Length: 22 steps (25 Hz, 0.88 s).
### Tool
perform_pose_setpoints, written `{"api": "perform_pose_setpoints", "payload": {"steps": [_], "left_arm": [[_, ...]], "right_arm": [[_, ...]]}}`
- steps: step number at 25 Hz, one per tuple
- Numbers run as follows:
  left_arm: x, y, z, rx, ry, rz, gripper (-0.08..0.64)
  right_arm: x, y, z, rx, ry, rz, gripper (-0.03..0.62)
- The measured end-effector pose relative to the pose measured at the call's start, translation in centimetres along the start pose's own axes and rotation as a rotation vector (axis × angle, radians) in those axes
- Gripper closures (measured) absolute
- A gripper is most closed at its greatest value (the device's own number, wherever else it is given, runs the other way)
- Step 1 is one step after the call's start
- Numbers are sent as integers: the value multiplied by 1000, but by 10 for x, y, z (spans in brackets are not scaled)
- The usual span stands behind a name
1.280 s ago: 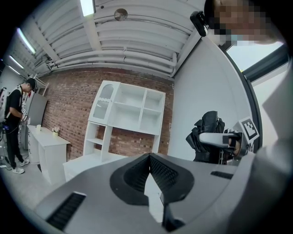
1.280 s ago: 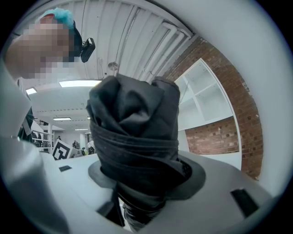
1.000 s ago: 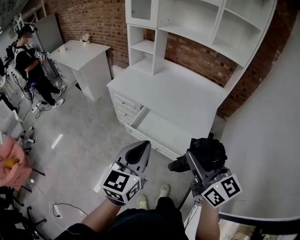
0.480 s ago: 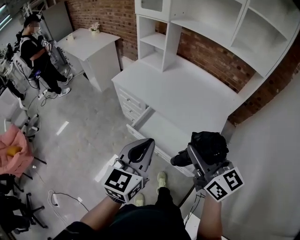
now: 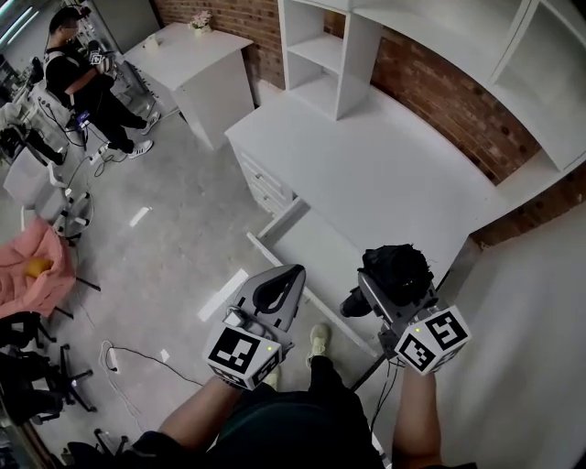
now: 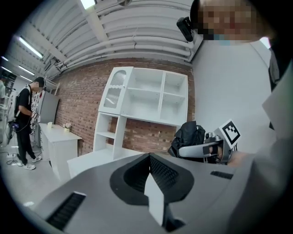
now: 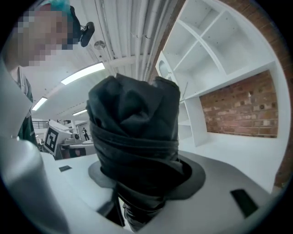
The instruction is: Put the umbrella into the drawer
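One brick wall [image 5: 430, 87] backs one long white desk [image 5: 385, 174], which carries one white shelf unit [image 5: 320, 55] of open compartments. A second, smaller white table [image 5: 197, 55] stands well apart at the far left, with one small flower pot [image 5: 199, 18] on it.

One drawer [image 5: 311, 252] stands pulled out from the desk's front, and its white floor is bare. Beside it is a stack of shut drawer fronts [image 5: 265, 188], too small to count surely. One person in dark clothes [image 5: 78, 73] stands by the smaller table. One pink cloth [image 5: 32, 270] lies at the left edge over the grey floor [image 5: 174, 229].

There are two grippers, each with one marker cube. The left gripper [image 5: 288, 275] has its jaws pressed together with nothing between them, and it hangs over the floor just in front of the drawer. The right gripper [image 5: 380, 293] has its jaws clamped on the one folded black umbrella [image 5: 398, 273]. The bundle's fabric bulges above the jaws and its dark handle end pokes out toward the left gripper. The umbrella is held beside the drawer's near right corner, not inside it.
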State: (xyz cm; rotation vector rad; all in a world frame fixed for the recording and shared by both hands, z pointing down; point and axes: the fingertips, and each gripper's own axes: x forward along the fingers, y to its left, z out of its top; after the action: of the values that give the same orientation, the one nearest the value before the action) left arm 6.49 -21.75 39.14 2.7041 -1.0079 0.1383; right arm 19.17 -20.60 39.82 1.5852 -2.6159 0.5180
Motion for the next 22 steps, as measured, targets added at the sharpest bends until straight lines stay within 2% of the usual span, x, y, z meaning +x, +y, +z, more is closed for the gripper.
{"api": "perform_pose_setpoints", "payload": {"steps": [6,11,17,22], "left_arm": [[30,8,-26,-10,22,24,554],[53,22,-51,-27,50,64,554],[64,30,-97,-42,94,54,554],[72,44,-127,-65,118,81,554]], "right_arm": [[32,-33,-45,-26,130,61,351],[57,-61,-99,-25,257,78,351],[77,-69,-159,-4,367,102,351],[88,-75,-195,-13,458,115,351]]}}
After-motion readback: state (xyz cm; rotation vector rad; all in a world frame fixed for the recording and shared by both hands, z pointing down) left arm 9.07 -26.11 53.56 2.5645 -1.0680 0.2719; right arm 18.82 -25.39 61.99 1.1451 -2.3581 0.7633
